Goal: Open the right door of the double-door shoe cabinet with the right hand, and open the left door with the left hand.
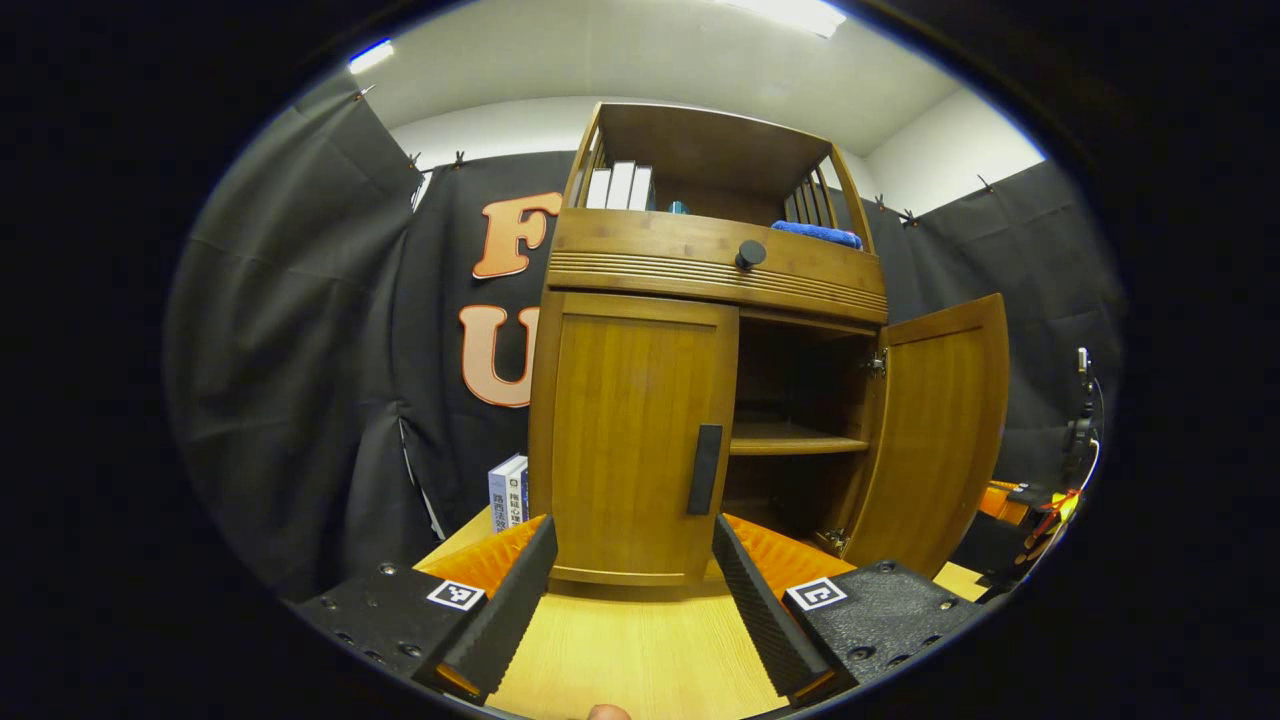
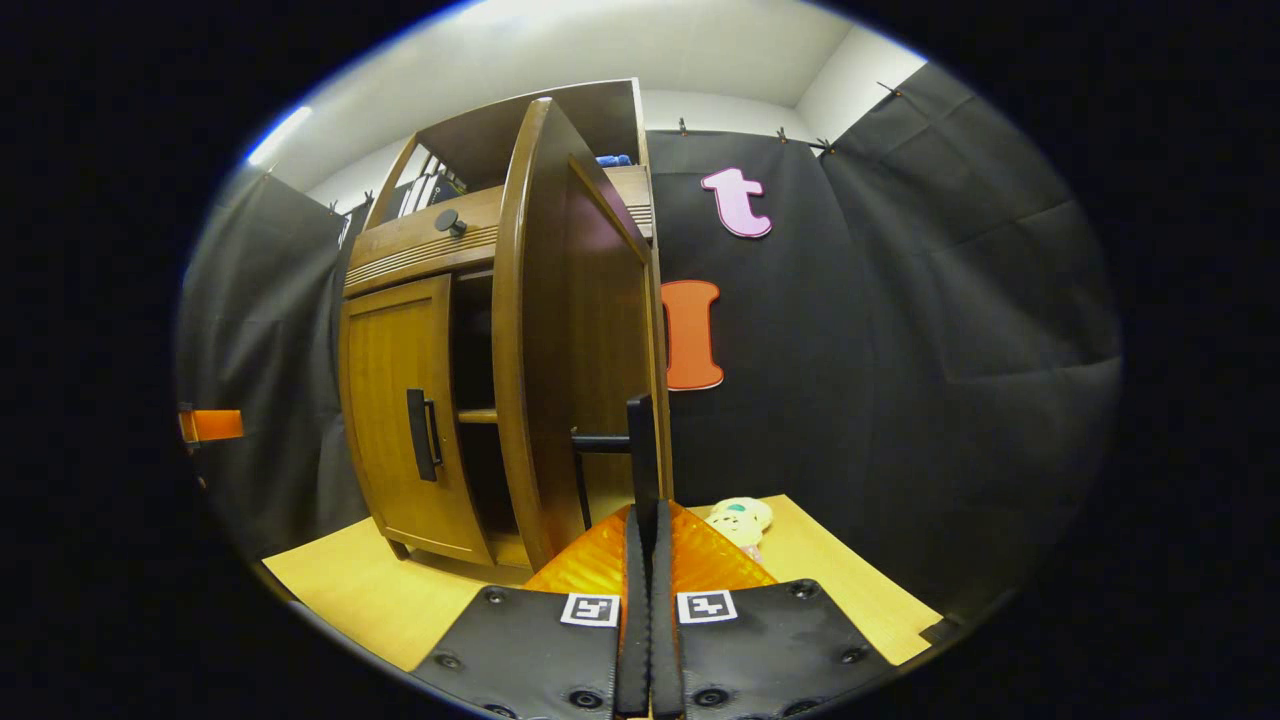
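While the shoe cabinet point(image 1: 700, 350) stands on the wooden bench point(image 1: 640, 650), its right door point(image 1: 935, 430) is seen swung open and its left door point(image 1: 635, 430) closed, as recorded in the left gripper view. Books point(image 1: 620, 186) and a blue cloth point(image 1: 818, 233) are stored on the open top shelf, above a drawer front fitted with a round dark knob point(image 1: 750, 254). A further book point(image 1: 508, 492) is set upright on the bench just beside the cabinet's left side. An inner shelf point(image 1: 795, 440) is exposed behind the open door.

The left tongs point(image 1: 635, 570) are held wide apart, low before the closed left door; its dark vertical handle point(image 1: 704, 469) is seen above and between the two fingers, apart from both. Nothing is interposed between these tongs and the handle.

The right gripper view presents the right door point(image 2: 560, 330) edge-on, swung well out. The right tongs point(image 2: 650, 600) are closed to a narrow slit, and the door's dark handle point(image 2: 640, 450) rises directly from between the fingertips; whether it is pressed by both fingers cannot be told. A small soft toy point(image 2: 740, 520) is lying on the bench point(image 2: 350, 590) just beyond the tongs, to the right of the open door. The left door point(image 2: 400, 410) with its handle point(image 2: 420, 435) is shown farther left, closed.
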Available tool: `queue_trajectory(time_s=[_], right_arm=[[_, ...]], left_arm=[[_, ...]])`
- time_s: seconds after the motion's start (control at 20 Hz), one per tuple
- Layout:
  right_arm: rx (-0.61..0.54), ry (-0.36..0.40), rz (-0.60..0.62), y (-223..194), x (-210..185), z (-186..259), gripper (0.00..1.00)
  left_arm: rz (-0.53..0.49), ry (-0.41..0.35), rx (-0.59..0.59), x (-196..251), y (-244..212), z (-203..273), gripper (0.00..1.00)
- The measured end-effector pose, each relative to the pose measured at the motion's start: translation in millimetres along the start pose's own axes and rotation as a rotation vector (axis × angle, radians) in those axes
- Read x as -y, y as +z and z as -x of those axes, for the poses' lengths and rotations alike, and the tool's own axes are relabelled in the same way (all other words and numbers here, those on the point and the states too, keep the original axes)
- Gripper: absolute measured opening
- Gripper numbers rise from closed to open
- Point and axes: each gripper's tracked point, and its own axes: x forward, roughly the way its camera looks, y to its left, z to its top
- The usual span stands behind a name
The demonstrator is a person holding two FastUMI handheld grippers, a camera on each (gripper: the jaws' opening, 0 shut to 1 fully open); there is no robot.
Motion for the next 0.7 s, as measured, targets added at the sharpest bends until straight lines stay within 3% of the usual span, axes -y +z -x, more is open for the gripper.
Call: queue_trajectory(time_s=[0.05,0.1,0.2,0.35,0.4,0.5,0.65,0.7], right_arm=[[0.001,0.004,-0.005,1,3,0,0.08],[0.000,0.010,-0.010,0,5,0,0.08],[0.002,0.019,-0.015,1,13,2,0.08],[0.006,0.011,-0.013,2,30,5,0.08],[0.007,0.007,-0.016,2,36,6,0.08],[0.013,-0.012,-0.025,3,53,10,0.07],[0.015,-0.035,-0.038,4,73,18,0.07],[0.020,-0.028,-0.046,5,75,22,0.07]], left_arm=[[-0.005,-0.004,0.003,3,0,-2,0.98],[-0.012,-0.006,0.004,7,0,-4,0.92],[-0.011,-0.012,0.002,13,-2,-7,0.95],[-0.004,-0.025,0.006,26,-1,-18,0.92],[-0.005,-0.022,0.007,28,-3,-22,0.97],[0.001,-0.013,0.003,32,-8,-33,0.92],[0.009,-0.029,-0.013,47,-18,-56,0.95],[0.006,-0.032,-0.019,50,-21,-63,0.92]])
